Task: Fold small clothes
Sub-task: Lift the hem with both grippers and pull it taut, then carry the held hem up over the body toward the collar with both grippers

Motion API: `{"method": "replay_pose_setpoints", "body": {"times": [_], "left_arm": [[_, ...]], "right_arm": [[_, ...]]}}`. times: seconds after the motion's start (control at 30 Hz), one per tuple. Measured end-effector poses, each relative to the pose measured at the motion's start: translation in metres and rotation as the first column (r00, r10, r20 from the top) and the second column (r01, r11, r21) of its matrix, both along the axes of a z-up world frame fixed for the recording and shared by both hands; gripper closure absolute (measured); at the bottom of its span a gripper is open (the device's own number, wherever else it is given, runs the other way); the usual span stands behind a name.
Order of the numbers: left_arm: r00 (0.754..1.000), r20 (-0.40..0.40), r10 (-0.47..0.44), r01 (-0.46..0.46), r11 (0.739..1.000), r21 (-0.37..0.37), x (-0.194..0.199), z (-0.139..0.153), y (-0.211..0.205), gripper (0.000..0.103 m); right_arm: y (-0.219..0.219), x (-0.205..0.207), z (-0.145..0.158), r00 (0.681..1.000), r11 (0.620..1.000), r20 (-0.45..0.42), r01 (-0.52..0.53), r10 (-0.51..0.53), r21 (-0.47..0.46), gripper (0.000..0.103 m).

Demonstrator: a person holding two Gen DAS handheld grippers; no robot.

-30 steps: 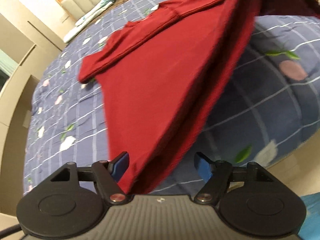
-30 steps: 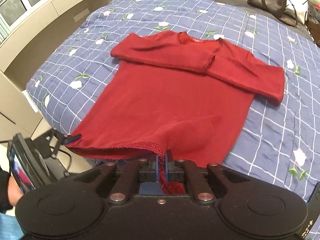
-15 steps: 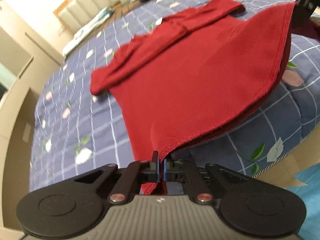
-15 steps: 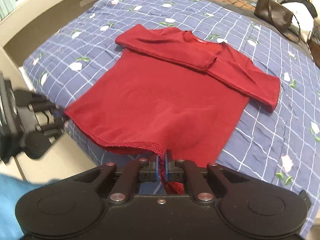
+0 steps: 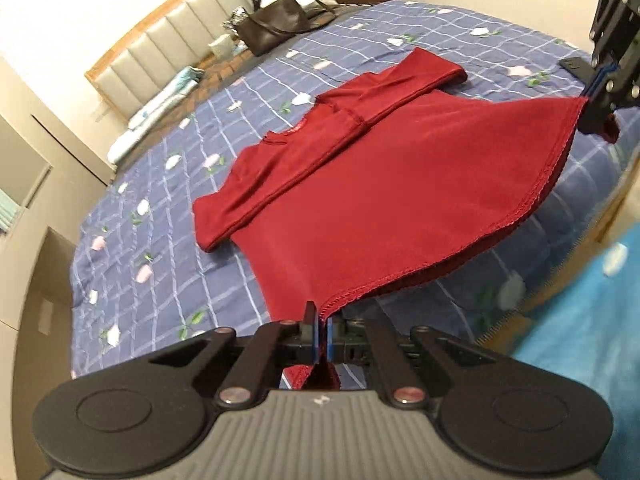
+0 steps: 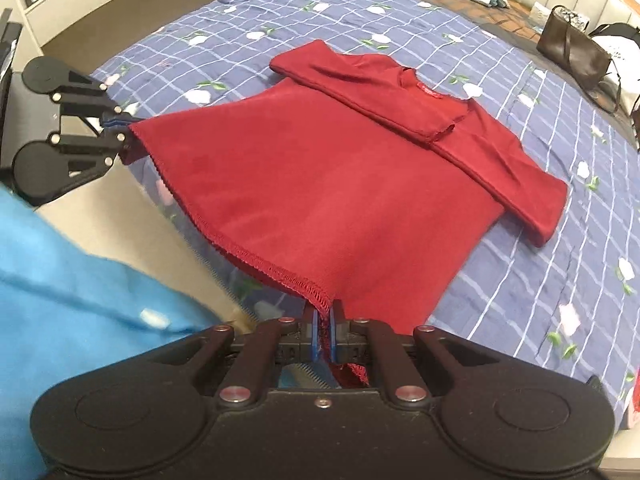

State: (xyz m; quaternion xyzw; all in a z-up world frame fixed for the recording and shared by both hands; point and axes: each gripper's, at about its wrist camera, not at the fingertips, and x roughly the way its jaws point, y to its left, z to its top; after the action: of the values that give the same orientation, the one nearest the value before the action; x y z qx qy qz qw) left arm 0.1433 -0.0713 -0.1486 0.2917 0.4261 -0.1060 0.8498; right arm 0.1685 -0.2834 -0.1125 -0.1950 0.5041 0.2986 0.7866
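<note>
Lifted since a second ago, the red knit shirt's (image 6: 340,184) stitched hem stretches taut between left fingers (image 5: 320,330) and right fingers (image 6: 325,330), both clamped on it above the checked bed (image 6: 520,280).

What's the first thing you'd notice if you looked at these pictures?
The big red shirt spread on the blue flowered bedspread, its sleeves folded across the chest. The left gripper and right gripper each pinch a bottom corner, lifting the hem off the bed's edge.
</note>
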Motion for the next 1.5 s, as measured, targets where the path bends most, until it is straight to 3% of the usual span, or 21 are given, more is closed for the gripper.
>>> {"method": "replay_pose_setpoints", "body": {"times": [0.23,0.43,0.67,0.9,1.03,1.27,1.5], "left_arm": [[0.998,-0.065,0.003,-0.005,1.0,-0.031,-0.015,0.018,0.009,0.101],[0.998,-0.057,-0.008,0.005,0.999,-0.043,0.018,0.036,0.014,0.101],[0.997,-0.056,-0.05,0.044,0.994,-0.096,0.101,0.064,0.016,0.1],[0.995,-0.068,-0.071,0.061,0.989,-0.138,0.225,0.084,0.032,0.1],[0.991,-0.118,-0.062,0.042,0.985,-0.169,0.298,0.077,0.039,0.1],[0.973,-0.225,-0.055,0.019,0.987,-0.158,0.395,0.026,0.048,0.1],[0.938,-0.345,-0.023,-0.038,0.985,-0.168,0.455,-0.032,0.054,0.1]], "right_arm": [[-0.007,-0.019,0.002,0.997,0.997,-0.052,0.06,-0.058,0.046,0.098],[-0.005,0.009,0.014,0.992,0.988,-0.029,0.123,-0.121,0.091,0.098],[-0.007,0.087,0.041,0.977,0.972,0.061,0.192,-0.202,0.137,0.098],[-0.009,0.199,0.062,0.966,0.97,0.131,0.208,-0.224,0.129,0.098],[-0.011,0.27,0.056,0.963,0.965,0.11,0.233,-0.247,0.123,0.098],[-0.005,0.373,0.01,0.963,0.96,0.013,0.267,-0.269,0.083,0.098],[-0.004,0.424,-0.042,0.942,0.942,-0.086,0.329,-0.324,0.059,0.098]]}}
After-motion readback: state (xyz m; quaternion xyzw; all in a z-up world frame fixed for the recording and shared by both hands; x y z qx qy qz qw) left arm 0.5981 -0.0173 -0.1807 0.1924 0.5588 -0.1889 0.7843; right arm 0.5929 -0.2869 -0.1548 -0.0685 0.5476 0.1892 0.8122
